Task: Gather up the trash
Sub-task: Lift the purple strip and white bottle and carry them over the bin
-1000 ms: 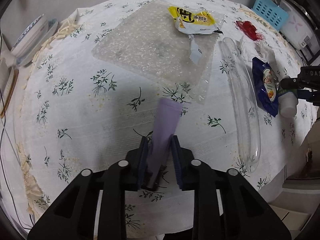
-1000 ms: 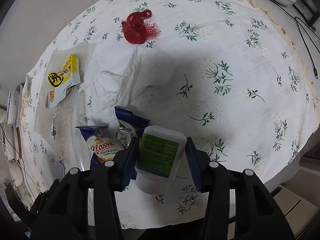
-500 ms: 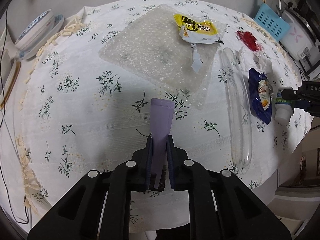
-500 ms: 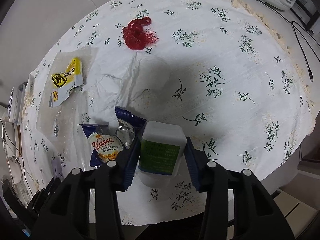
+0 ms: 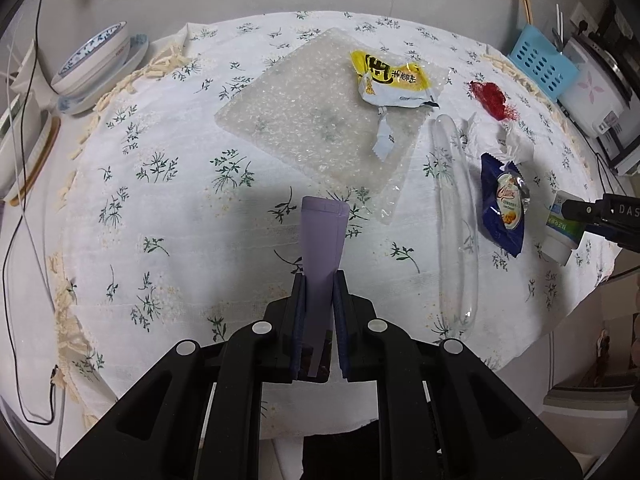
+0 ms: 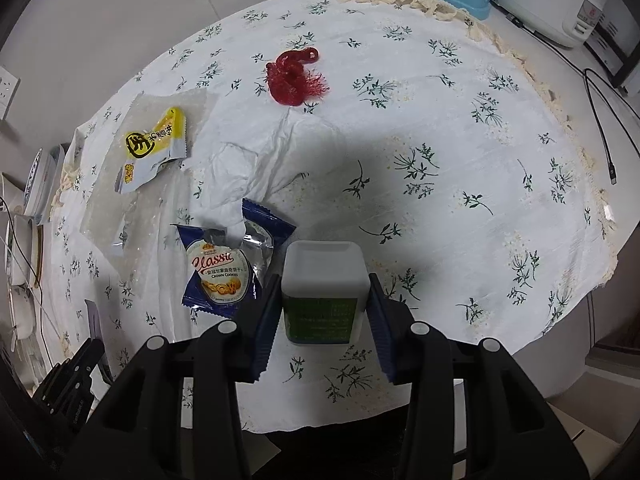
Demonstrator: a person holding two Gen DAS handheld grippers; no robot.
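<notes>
Two pieces in hand: left tool (image 5: pixel 320 292) pinches a purple tube (image 5: pixel 322 248), right tool (image 6: pixel 323 304) is closing on a white bottle (image 6: pixel 324 280) near the bench's (image 6: pixel 460 128) front edge; yellow wrapper (image 5: pixel 390 80), blue packet (image 6: pixel 224 268), bubble wrap (image 5: pixel 312 120), red scrap (image 6: pixel 294 76) remain.

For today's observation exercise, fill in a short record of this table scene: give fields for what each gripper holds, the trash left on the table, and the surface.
left gripper: shut on the purple tube
right gripper: jaws closing, white bottle with green label between them
loose trash: yellow snack wrapper, blue cookie packet, red plastic scrap, bubble wrap sheet, clear plastic tube, crumpled white tissue
surface: round table, floral tablecloth
</notes>
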